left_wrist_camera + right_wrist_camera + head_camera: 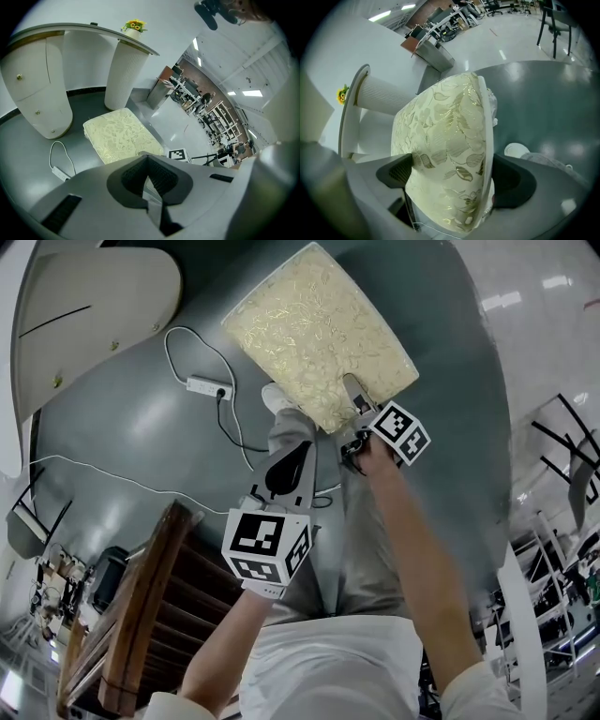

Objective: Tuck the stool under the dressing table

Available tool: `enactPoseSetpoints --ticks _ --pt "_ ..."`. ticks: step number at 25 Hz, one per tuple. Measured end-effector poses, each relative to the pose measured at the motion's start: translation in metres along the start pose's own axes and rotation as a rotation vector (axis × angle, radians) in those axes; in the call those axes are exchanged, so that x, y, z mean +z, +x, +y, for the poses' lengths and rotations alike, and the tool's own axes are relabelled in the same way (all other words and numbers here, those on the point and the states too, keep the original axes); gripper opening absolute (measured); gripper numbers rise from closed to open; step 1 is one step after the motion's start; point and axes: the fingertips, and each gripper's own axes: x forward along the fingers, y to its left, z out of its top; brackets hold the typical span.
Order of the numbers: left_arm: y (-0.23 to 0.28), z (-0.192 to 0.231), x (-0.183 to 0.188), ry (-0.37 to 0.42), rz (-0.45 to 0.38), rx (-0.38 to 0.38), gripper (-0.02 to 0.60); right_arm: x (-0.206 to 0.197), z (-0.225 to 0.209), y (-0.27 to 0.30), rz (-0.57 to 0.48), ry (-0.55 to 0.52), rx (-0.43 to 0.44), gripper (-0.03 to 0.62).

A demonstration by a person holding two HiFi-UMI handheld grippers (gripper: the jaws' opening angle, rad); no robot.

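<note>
On the grey floor point(441, 315), stool point(440, 140) between wide-open jaws of right gripper point(454, 176); left gripper point(149, 180) closed, empty

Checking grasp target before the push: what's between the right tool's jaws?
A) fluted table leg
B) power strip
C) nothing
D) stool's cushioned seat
D: in the right gripper view the stool's cushioned seat, leaf-patterned, fills the gap between the wide-apart jaws of the right tool.
</note>
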Motion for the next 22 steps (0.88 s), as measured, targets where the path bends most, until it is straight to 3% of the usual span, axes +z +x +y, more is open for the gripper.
enactPoseSetpoints --ticks 10,22 --pt "-0.009 0.017 -0.001 -0.064 -0.034 0.035 0.009 -0.026 0.011 0.006 0.001 0.099 0.007 0.540" --pt "-0.021 0.053 0.014 -0.127 -0.076 0.066 0.009 -0.041 0.055 0.040 -0.002 0.179 0.047 0.532"
